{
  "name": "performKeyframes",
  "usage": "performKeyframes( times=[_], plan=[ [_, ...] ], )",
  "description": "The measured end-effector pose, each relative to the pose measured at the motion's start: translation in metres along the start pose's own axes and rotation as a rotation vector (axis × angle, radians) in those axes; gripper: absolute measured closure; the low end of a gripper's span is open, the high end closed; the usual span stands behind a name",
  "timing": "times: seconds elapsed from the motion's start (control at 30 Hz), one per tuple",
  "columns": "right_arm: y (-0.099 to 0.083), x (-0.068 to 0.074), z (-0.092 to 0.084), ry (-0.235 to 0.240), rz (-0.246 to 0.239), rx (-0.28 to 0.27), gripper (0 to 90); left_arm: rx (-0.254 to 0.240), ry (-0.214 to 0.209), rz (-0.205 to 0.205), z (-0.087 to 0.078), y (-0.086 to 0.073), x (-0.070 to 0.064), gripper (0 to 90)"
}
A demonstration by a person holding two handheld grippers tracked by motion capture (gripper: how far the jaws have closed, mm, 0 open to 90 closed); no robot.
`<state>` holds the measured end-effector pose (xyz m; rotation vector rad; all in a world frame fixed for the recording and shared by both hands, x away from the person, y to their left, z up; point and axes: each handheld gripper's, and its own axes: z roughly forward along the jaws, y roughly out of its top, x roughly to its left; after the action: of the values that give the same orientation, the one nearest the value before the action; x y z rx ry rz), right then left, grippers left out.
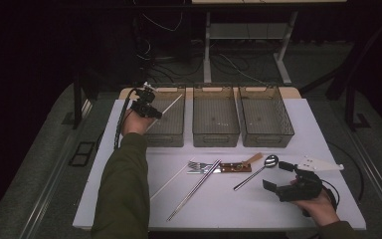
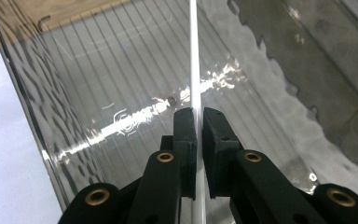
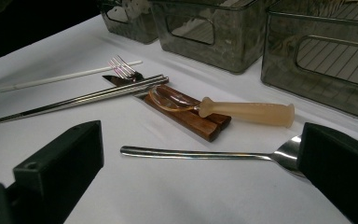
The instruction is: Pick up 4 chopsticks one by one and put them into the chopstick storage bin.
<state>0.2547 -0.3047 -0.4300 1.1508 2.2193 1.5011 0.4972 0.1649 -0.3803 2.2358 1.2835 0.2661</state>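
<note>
A thin white chopstick (image 2: pixel 193 56) is pinched between the jaws of my left gripper (image 2: pixel 199 116), which is shut on it. In the high view that left gripper (image 1: pixel 153 112) hangs over the left clear bin (image 1: pixel 175 135), and the chopstick (image 1: pixel 173 104) slants up to the right across the bin. My right gripper (image 1: pixel 277 176) rests low at the table's right front with its jaws wide open. In the right gripper view, its jaws (image 3: pixel 198 140) stand on either side of a metal spoon (image 3: pixel 191 153) lying on the table, touching nothing.
Three clear bins stand in a row at the back; the middle bin (image 1: pixel 216 134) and right bin (image 1: pixel 266 134) look bare. Mid-table lie a second white chopstick (image 1: pixel 169 180), metal chopsticks (image 1: pixel 194 189), a fork (image 1: pixel 196 165), a wood-handled utensil (image 1: pixel 236 168) and a beige-handled spoon (image 3: pixel 247 113).
</note>
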Motion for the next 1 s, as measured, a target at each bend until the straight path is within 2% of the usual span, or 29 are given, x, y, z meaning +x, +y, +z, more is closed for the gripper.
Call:
performKeyframes(
  times=[0.07, 0.13, 0.27, 0.4, 0.5, 0.57, 0.63, 0.67, 0.77, 0.83, 0.87, 0.9, 1.0],
  plan=[
    [0.000, 0.000, 0.000, 0.001, -0.002, 0.000, 1.0, 0.001, -0.003, 0.001, 0.002, -0.002, 0.000, 82.0],
    [0.000, 0.001, 0.000, 0.002, -0.001, 0.001, 1.0, -0.028, 0.006, -0.001, 0.001, -0.003, 0.000, 69.8],
    [0.000, 0.001, 0.000, 0.001, 0.003, 0.002, 1.0, -0.058, -0.004, 0.006, -0.002, -0.003, -0.002, 62.0],
    [0.000, 0.000, 0.000, 0.002, -0.001, 0.004, 1.0, -0.110, -0.056, 0.016, -0.009, -0.006, -0.004, 57.1],
    [0.000, 0.001, 0.000, 0.003, 0.000, 0.006, 1.0, -0.149, -0.058, 0.029, -0.016, -0.008, -0.007, 52.6],
    [0.000, 0.001, 0.000, 0.001, -0.003, 0.004, 0.9, -0.179, -0.076, 0.024, -0.022, -0.010, -0.009, 49.7],
    [0.000, 0.001, 0.000, 0.004, -0.004, 0.007, 1.0, -0.189, -0.088, 0.032, -0.027, -0.012, -0.010, 47.1],
    [0.000, 0.001, 0.001, 0.005, -0.003, 0.009, 1.0, -0.191, -0.087, 0.053, -0.030, -0.012, -0.011, 46.2],
    [0.000, 0.000, 0.001, 0.005, -0.007, 0.010, 1.0, -0.222, -0.105, 0.043, -0.040, -0.016, -0.016, 44.1],
    [-0.001, 0.000, 0.002, 0.003, -0.006, 0.015, 1.0, -0.236, -0.121, 0.065, -0.046, -0.017, -0.017, 39.6],
    [-0.001, 0.000, 0.002, 0.003, -0.006, 0.015, 1.0, -0.237, -0.121, 0.049, -0.048, -0.019, -0.020, 39.6],
    [0.000, 0.000, 0.002, 0.003, -0.006, 0.015, 1.0, -0.228, -0.119, 0.075, -0.050, -0.019, -0.021, 37.5],
    [0.000, 0.000, 0.002, 0.002, -0.007, 0.015, 1.0, -0.240, -0.127, 0.084, -0.054, -0.024, -0.028, 35.5]
  ],
)
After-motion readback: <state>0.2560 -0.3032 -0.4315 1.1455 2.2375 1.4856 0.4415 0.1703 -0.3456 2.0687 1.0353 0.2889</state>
